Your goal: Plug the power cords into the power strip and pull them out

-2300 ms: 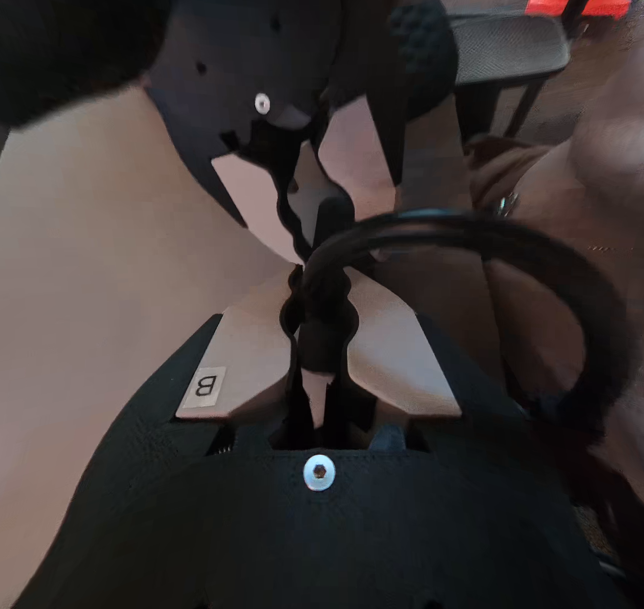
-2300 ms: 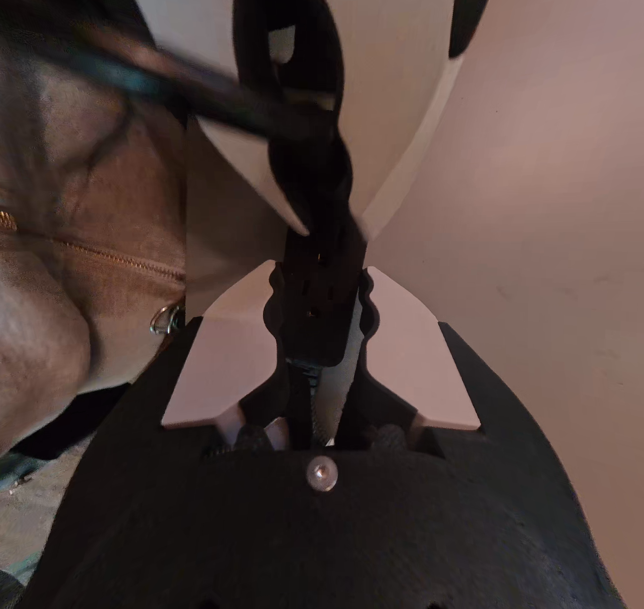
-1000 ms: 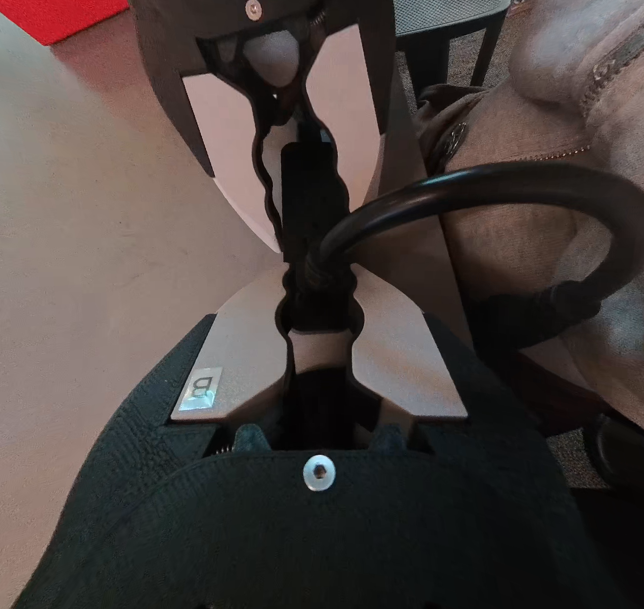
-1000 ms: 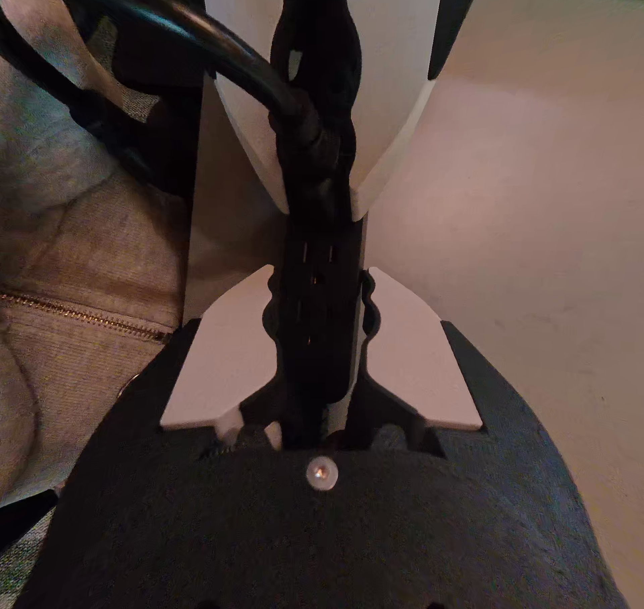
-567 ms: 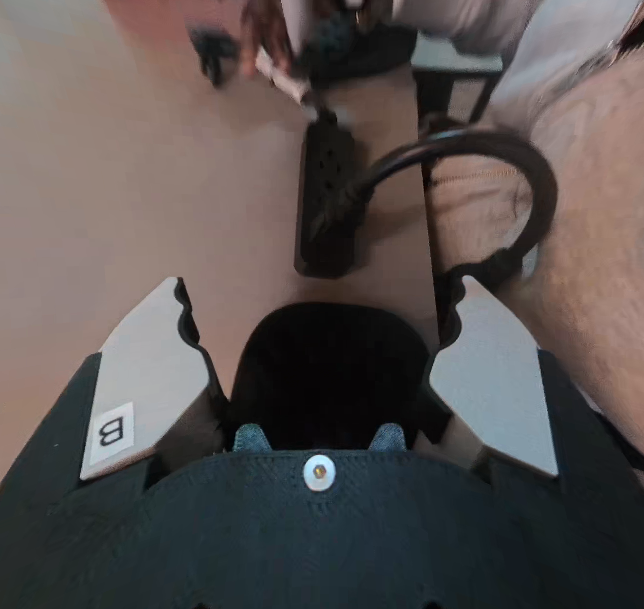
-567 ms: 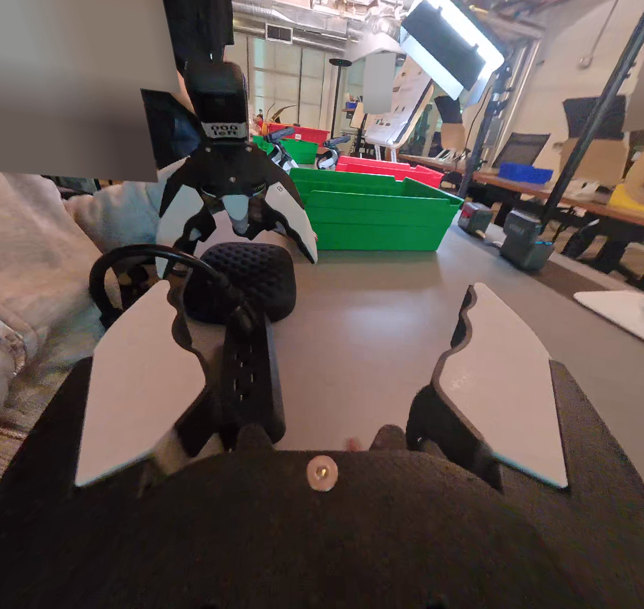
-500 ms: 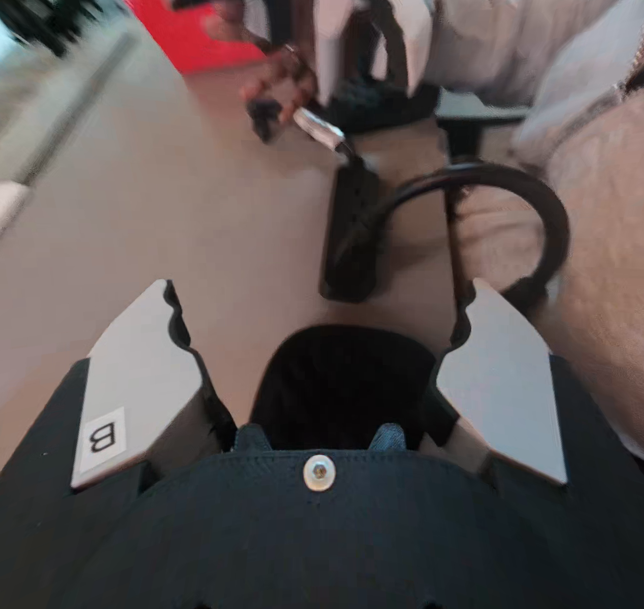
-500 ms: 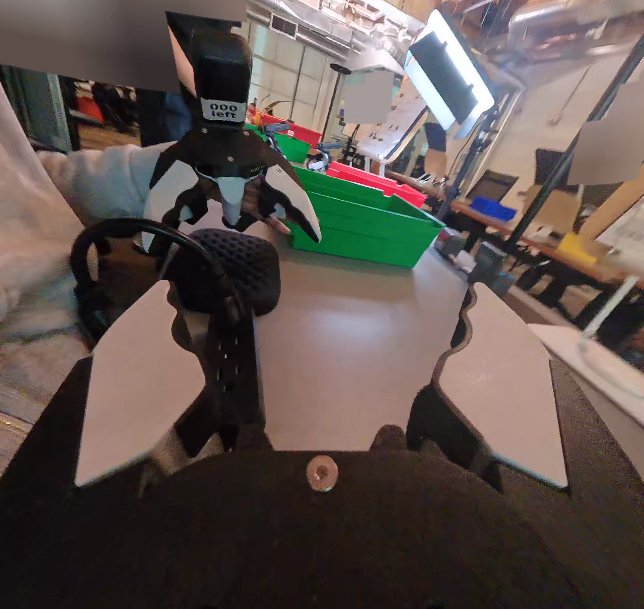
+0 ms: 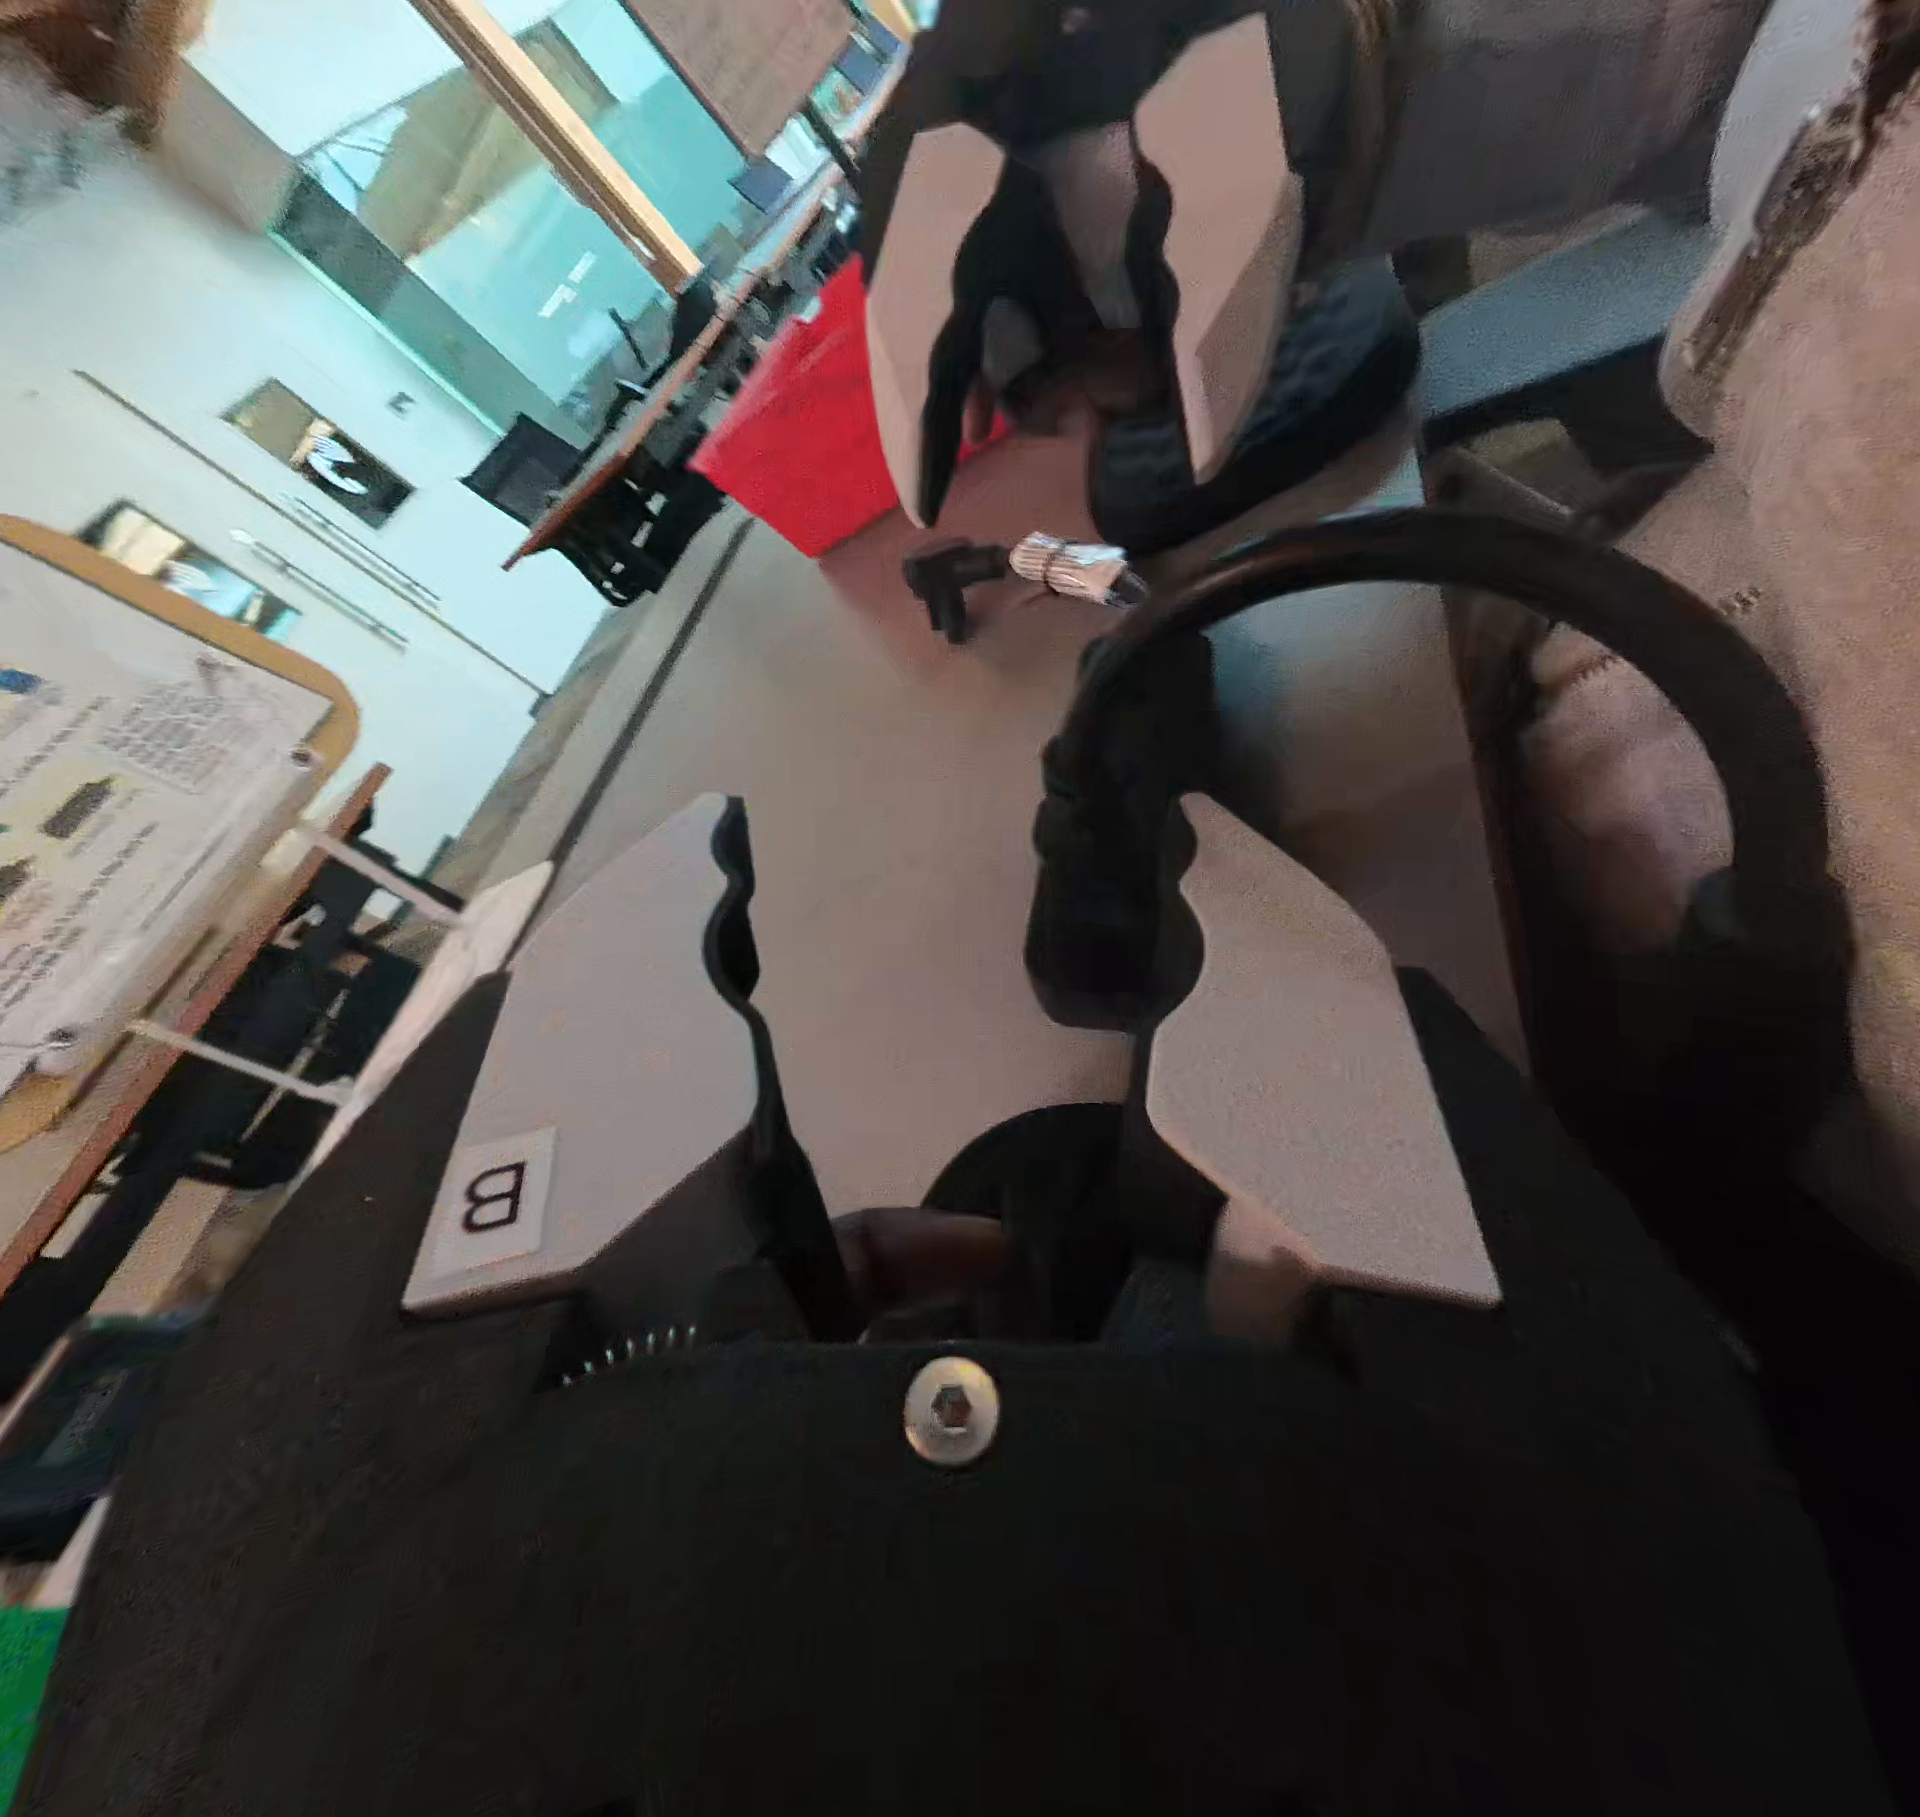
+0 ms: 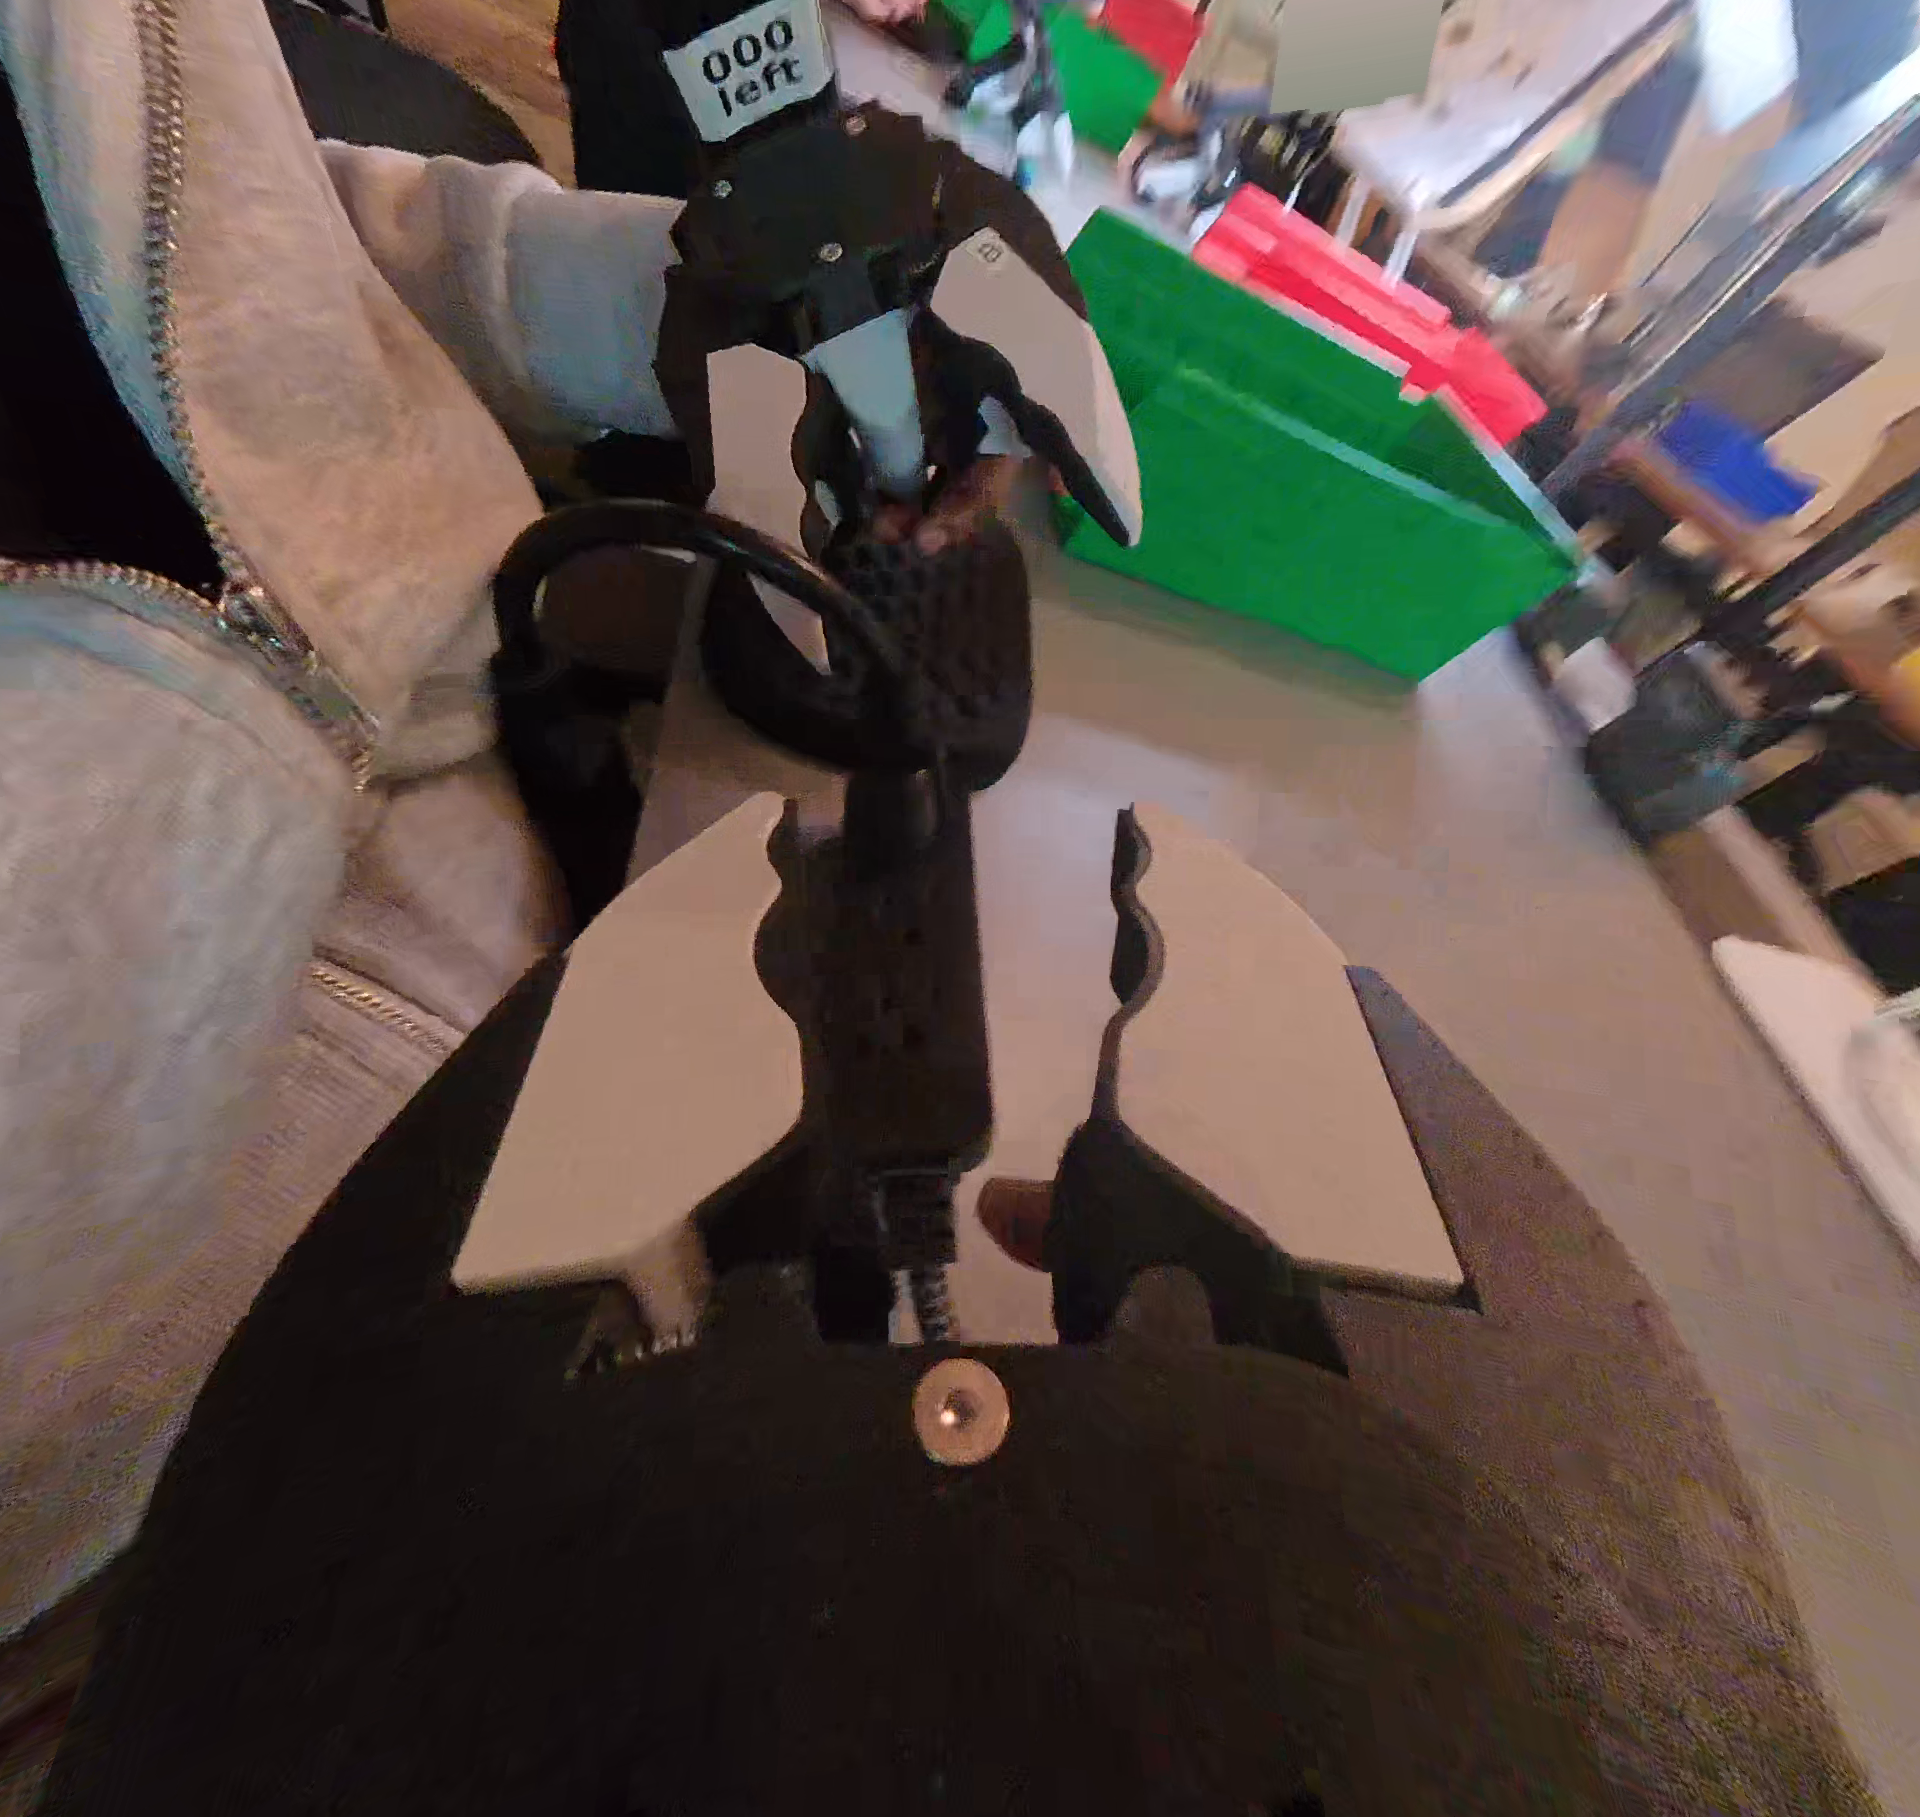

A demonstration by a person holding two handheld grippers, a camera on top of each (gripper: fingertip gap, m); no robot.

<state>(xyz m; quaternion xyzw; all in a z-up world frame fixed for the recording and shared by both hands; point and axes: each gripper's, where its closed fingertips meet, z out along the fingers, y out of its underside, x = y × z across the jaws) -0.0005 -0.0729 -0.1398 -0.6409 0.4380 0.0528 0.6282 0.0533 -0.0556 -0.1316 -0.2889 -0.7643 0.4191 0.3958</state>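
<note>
Power strip (image 10: 894,1019) (black) lies between your right gripper (image 10: 951,811) fingers, unclamped; your left gripper (image 9: 961,811) gapes beside the plug (image 9: 1117,874). Closing off-centre could skew it.

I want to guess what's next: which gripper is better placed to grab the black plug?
Left, probably. The black plug already sits between the left gripper's open fingers; the right gripper is busy straddling the power strip.

The power strip (image 10: 894,988) is motion-blurred (sockets indistinct); its near end hides behind the right gripper (image 10: 951,920).
</note>
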